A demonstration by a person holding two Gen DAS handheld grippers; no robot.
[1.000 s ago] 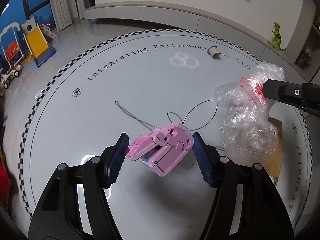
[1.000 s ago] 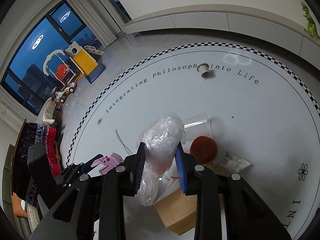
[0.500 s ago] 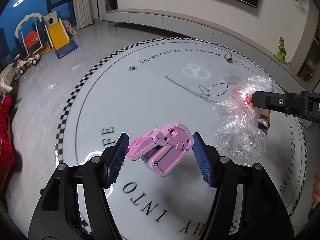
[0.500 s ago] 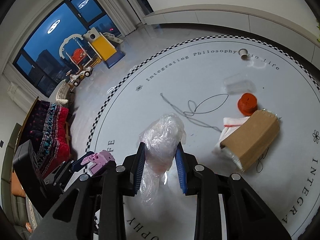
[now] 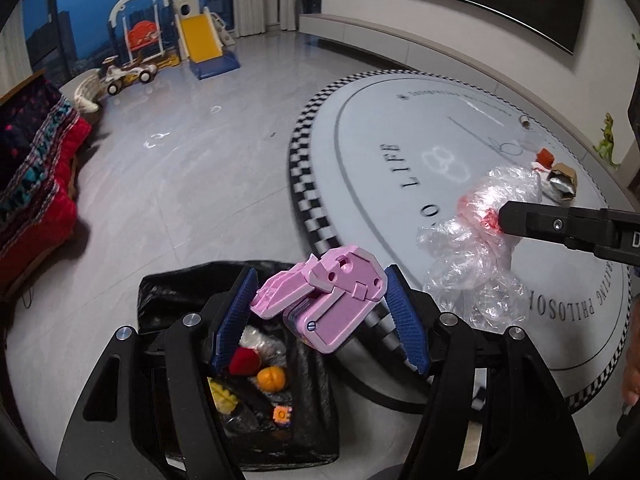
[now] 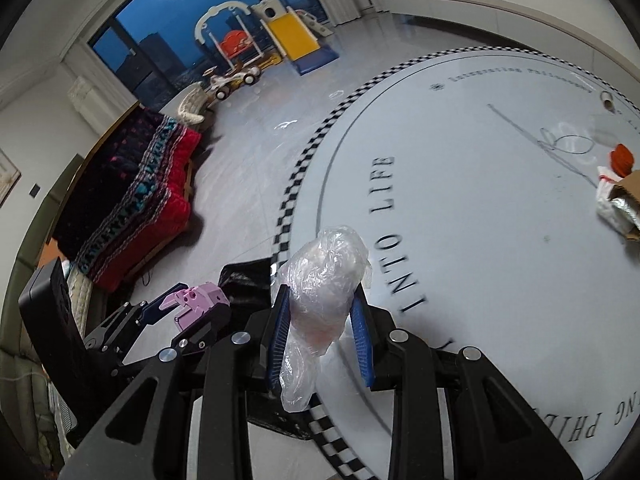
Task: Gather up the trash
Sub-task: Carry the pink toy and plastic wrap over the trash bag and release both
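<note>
Both tongs are gripping trash: left tongs [image 5: 320,320] holding a pink plastic piece [image 5: 320,304] above the black bag [image 5: 240,380], right tongs [image 6: 320,336] clamping crumpled wrap [image 6: 320,292] beside it. More litter, like the cardboard box [image 6: 628,200], is waiting far from the bag.

Indoor ceiling light lit the room evenly and fairly brightly, while the window [image 5: 80,28] showed dark blue dusk with a lamp's oval reflection in its glass. Ring-shaped glare lay on the round rug [image 5: 444,160] right of that window, and the glossy floor [image 5: 192,152] shone. Fisheye bending curved the walls; the corners went black. Lettering on the rug looked slightly smeared.
</note>
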